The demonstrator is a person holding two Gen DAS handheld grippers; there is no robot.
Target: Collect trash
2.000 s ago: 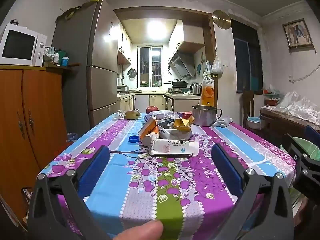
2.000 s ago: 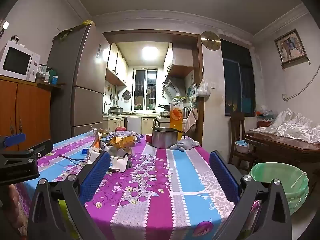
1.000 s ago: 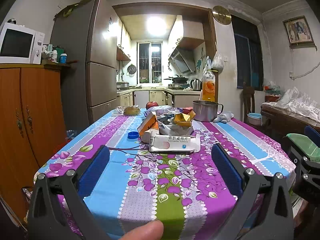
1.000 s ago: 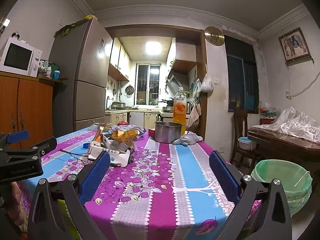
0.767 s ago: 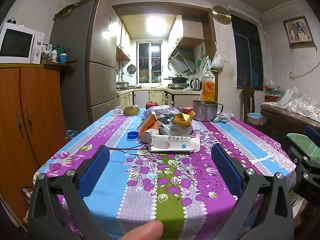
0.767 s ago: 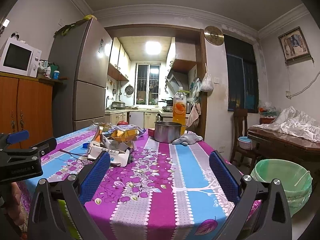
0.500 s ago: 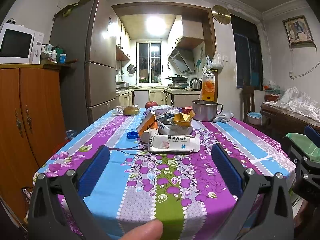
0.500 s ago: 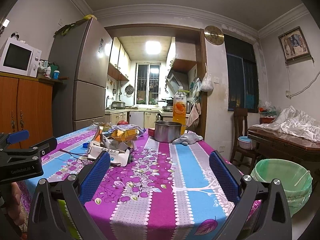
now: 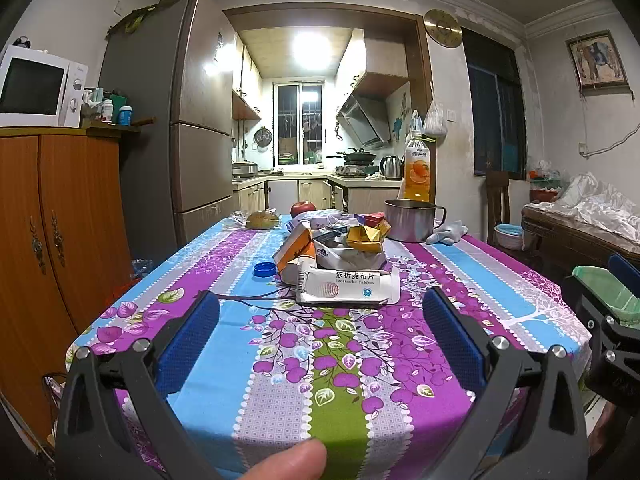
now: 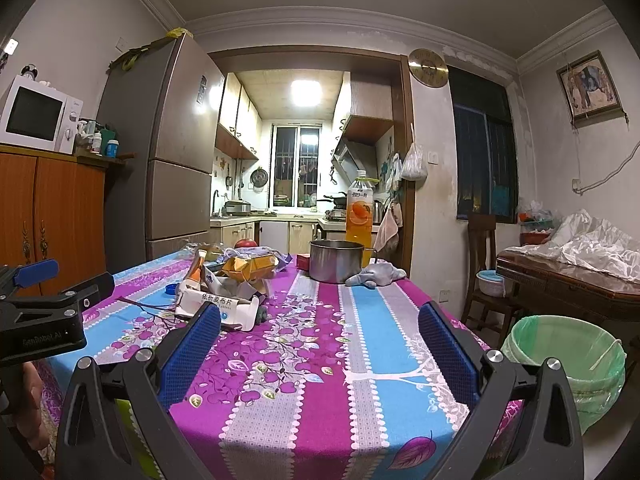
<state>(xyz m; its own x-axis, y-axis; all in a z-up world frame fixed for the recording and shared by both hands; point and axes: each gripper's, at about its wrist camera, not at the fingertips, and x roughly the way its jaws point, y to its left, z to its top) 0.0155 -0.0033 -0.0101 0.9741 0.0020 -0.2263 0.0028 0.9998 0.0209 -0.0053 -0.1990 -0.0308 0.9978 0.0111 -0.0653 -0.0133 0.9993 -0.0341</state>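
A heap of trash lies mid-table: a white medicine box (image 9: 345, 287) (image 10: 222, 305) in front, an orange carton (image 9: 294, 248), crumpled yellow packaging (image 9: 363, 237) (image 10: 249, 265) and a blue bottle cap (image 9: 265, 269). My left gripper (image 9: 320, 322) hovers open over the table's near edge, nothing between its blue pads, well short of the white box. Farther right my right gripper (image 10: 319, 330) also stands open and empty, with the heap to its left. A bin lined with a green bag (image 10: 564, 356) (image 9: 608, 292) stands on the floor right of the table.
A floral tablecloth (image 9: 340, 344) covers the table. At its far end stand a steel pot (image 10: 336, 266), an orange drink bottle (image 10: 360, 212), an apple (image 9: 302, 209) and a grey rag (image 10: 374, 273). A wooden cabinet (image 9: 48, 248) is on the left, a chair (image 10: 484, 264) on the right.
Both views have settled slightly from two seconds ago; over the last second almost nothing moves. Both grippers stay open and the trash lies untouched.
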